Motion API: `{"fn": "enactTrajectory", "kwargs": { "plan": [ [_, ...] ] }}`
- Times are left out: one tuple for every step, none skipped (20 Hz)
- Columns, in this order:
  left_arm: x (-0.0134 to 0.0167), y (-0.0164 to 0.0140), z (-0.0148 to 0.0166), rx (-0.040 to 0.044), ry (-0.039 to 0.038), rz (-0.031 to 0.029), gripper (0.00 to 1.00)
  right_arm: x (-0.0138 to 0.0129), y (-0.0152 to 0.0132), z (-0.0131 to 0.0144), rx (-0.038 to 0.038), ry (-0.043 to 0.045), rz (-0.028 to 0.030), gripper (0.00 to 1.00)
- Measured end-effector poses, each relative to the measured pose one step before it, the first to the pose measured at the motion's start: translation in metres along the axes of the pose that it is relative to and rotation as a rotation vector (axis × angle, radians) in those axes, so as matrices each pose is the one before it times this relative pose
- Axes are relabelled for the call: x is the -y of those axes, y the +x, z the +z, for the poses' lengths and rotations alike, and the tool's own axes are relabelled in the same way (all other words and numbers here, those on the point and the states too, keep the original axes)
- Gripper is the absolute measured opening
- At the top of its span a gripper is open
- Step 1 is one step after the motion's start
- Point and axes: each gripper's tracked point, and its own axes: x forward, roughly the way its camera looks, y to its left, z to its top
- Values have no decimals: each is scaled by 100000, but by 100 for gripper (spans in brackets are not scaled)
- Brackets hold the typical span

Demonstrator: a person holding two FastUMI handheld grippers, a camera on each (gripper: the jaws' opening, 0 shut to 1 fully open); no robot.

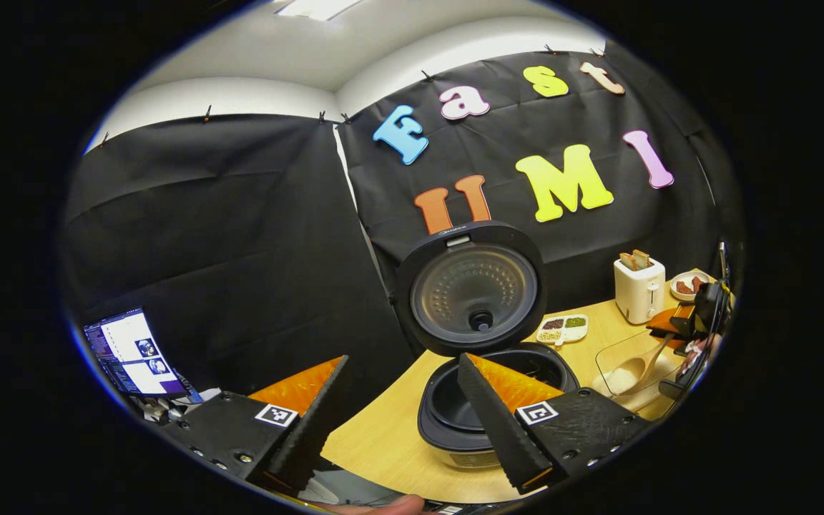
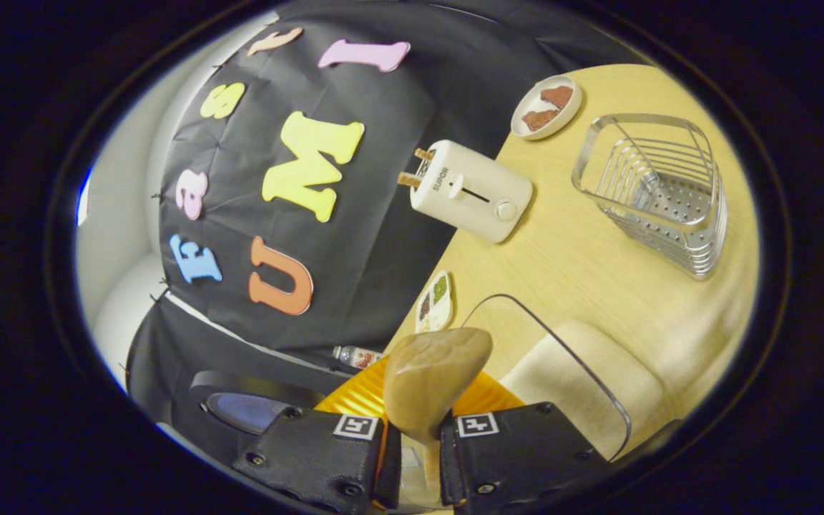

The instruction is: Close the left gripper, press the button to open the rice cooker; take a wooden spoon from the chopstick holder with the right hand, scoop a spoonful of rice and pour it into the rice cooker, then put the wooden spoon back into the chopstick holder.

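The rice cooker [image 1: 487, 400] sat on the desk [image 1: 383, 443] with its lid [image 1: 471, 286] swung up, so the pot was free to receive rice. The left gripper [image 1: 401, 411] hung beside it with its fingers spread apart, holding nothing. The right gripper [image 2: 413, 458] pinched the handle of the wooden spoon [image 2: 432, 379], whose bowl reached down into the clear rice container [image 1: 634, 372], likely to scoop. The wire chopstick holder [image 2: 659, 189] stood empty farther along the desk, awaiting the spoon's return.
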Motion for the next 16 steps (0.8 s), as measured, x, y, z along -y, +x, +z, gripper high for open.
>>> {"fn": "enactTrajectory", "kwargs": {
  "plan": [
    [81,26,130,92,134,-114,96,112,188,317,893,5180,923,26],
    [42,-7,102,250,-78,-83,96,-85,-9,392,535,5355,1488,26],
    [92,21,51,-67,-191,-210,96,79,20,422,1022,5138,1465,26],
    [-55,21,144,500,-339,125,96,-175,-120,292,556,2526,255,26],
    [125,106,-42,-371,-110,-395,96,-480,-89,228,114,1952,2200,27],
    [-68,-1,109,322,51,239,96,-225,-210,-21,147,275,235,27],
    [6,-56,131,259,19,-12,96,-452,4,171,483,-119,479,26],
    [13,-5,-73,-233,-43,81,96,-383,-147,152,-111,-819,798,26],
    [61,-3,56,106,-291,-157,96,-371,-338,-28,-379,-1379,-606,26],
    [60,104,-47,-59,176,83,96,-805,-371,74,145,95,891,26],
    [-55,33,-21,-273,192,-40,96,-413,-206,122,389,86,-233,26],
    [-114,-12,-33,-148,250,232,96,-823,-192,16,170,-246,52,26],
    [-98,-32,45,227,-81,123,95,-906,-19,-126,-110,-512,316,26],
    [-159,-31,-2,188,-132,228,96,-1202,-12,-220,135,-1298,26,26],
    [-213,-18,9,297,-174,417,96,-1224,38,-477,-775,-1378,575,26],
    [-151,-106,-181,-197,-138,300,96,-1478,-43,-394,-67,-1075,186,26]
  ]
}}
